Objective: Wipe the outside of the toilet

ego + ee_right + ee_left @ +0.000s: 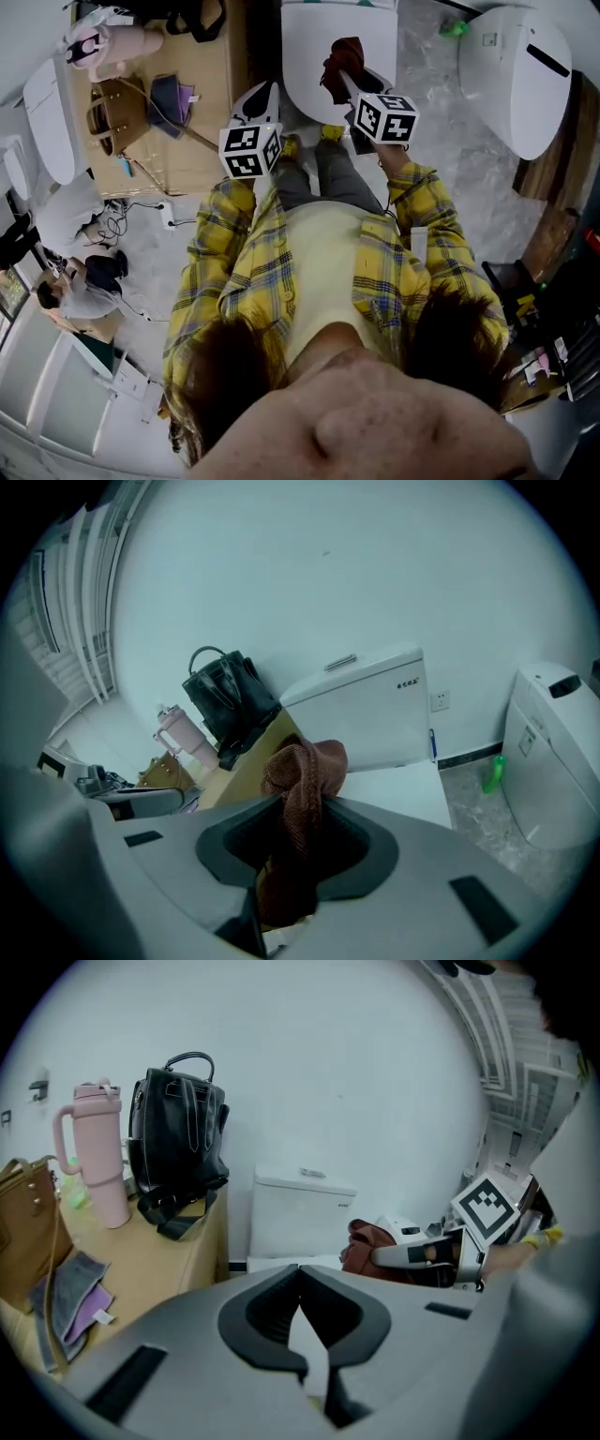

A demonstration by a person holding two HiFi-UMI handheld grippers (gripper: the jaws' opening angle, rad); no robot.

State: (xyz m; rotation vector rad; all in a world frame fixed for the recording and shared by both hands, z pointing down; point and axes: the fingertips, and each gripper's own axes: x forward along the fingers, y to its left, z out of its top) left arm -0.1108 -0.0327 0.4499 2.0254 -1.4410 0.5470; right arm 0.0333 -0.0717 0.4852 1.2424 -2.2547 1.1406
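The white toilet [323,47] stands straight ahead of me, its lid down and its tank [366,705] against the wall. My right gripper [345,82] is shut on a brown cloth [341,58], which hangs bunched over the lid; in the right gripper view the cloth [305,766] sticks up out of the jaws. My left gripper [260,101] hovers beside the toilet's left edge, shut with nothing in it. In the left gripper view, the right gripper [412,1254] and the cloth [367,1245] show in front of the tank [300,1211].
A wooden table [202,84] left of the toilet holds a black bag [178,1143], a pink tumbler [98,1152], a brown bag [117,112] and grey pouches [70,1293]. A second white toilet [525,80] stands to the right, a green bottle [494,772] between them.
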